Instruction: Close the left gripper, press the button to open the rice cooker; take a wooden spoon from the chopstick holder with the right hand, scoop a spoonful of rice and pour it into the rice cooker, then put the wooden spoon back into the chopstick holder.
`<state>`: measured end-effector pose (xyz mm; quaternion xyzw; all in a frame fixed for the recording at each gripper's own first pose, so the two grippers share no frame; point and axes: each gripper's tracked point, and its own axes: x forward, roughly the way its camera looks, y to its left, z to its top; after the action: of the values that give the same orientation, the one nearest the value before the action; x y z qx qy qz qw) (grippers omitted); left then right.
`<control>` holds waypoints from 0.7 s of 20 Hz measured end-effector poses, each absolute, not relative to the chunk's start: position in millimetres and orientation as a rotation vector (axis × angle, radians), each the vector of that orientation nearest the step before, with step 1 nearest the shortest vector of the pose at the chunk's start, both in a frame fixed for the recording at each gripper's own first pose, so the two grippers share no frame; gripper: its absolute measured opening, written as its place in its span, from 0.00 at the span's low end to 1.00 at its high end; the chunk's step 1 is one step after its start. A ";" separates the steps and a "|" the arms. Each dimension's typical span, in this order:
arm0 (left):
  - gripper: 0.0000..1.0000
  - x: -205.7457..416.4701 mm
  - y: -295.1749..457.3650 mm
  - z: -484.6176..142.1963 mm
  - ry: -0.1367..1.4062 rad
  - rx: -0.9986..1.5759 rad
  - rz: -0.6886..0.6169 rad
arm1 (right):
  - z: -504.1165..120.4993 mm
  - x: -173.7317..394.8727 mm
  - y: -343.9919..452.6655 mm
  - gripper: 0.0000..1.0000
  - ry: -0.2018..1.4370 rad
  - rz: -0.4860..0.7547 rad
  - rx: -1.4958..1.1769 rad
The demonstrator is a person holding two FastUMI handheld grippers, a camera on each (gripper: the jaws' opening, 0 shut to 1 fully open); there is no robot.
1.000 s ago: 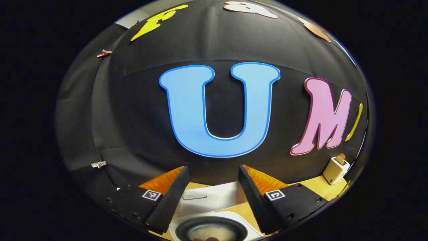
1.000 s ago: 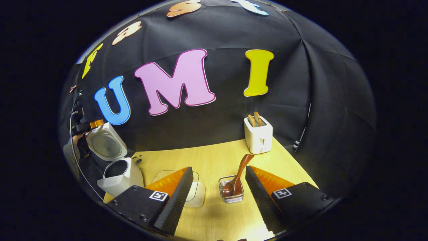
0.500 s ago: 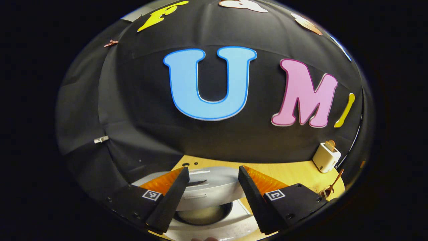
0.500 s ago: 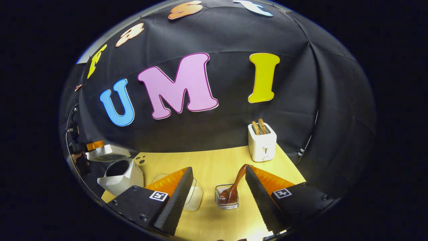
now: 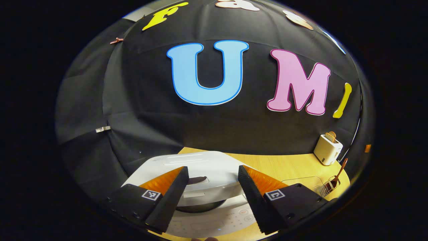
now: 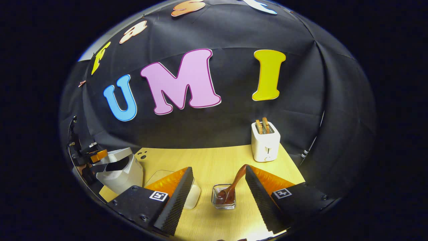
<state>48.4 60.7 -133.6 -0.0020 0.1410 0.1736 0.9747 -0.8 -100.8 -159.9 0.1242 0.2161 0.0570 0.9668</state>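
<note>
The white rice cooker (image 5: 207, 204) sits right under my left gripper (image 5: 213, 170), which is open. Its lid (image 5: 200, 162) is tilted low over the pot, with a narrow dark gap left at the front. In the right gripper view the cooker (image 6: 122, 170) stands at the far left, and the left gripper (image 6: 95, 155) rests at the lid's edge. My right gripper (image 6: 219, 170) is open and holds nothing. Just beyond and between its fingers, the wooden spoon (image 6: 234, 180) leans in the clear chopstick holder (image 6: 223, 201). A white rice container (image 6: 195, 197) lies partly behind one finger.
A white toaster (image 6: 265, 142) with bread slices in it stands at the back right of the wooden table (image 6: 200, 160), near the black cloth wall. From the left gripper view the toaster (image 5: 327, 149) and the chopstick holder (image 5: 329, 185) lie far right.
The cooker lid has swung down from upright to nearly shut, with the left gripper going down with it. The right gripper shifted slightly; the spoon stays in the holder.
</note>
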 end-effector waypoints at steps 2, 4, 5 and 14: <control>0.98 46.1 58.5 -143.7 0.299 0.012 0.350 | -160.3 2.3 -94.5 0.98 0.441 0.128 0.238; 0.98 42.8 57.6 -154.2 0.317 0.012 0.362 | -159.6 2.7 -88.4 0.98 0.444 0.143 0.235; 0.98 41.1 58.2 -158.2 0.323 0.013 0.376 | -159.9 2.8 -85.7 0.98 0.446 0.147 0.232; 1.00 32.0 60.7 -169.4 0.329 0.032 0.447 | -163.4 -3.3 -95.8 0.98 0.464 0.120 0.217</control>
<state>32.0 60.7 -169.4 0.0156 0.1622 0.2207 0.9616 -3.3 -95.8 -163.4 0.1072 0.2293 0.0593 0.9656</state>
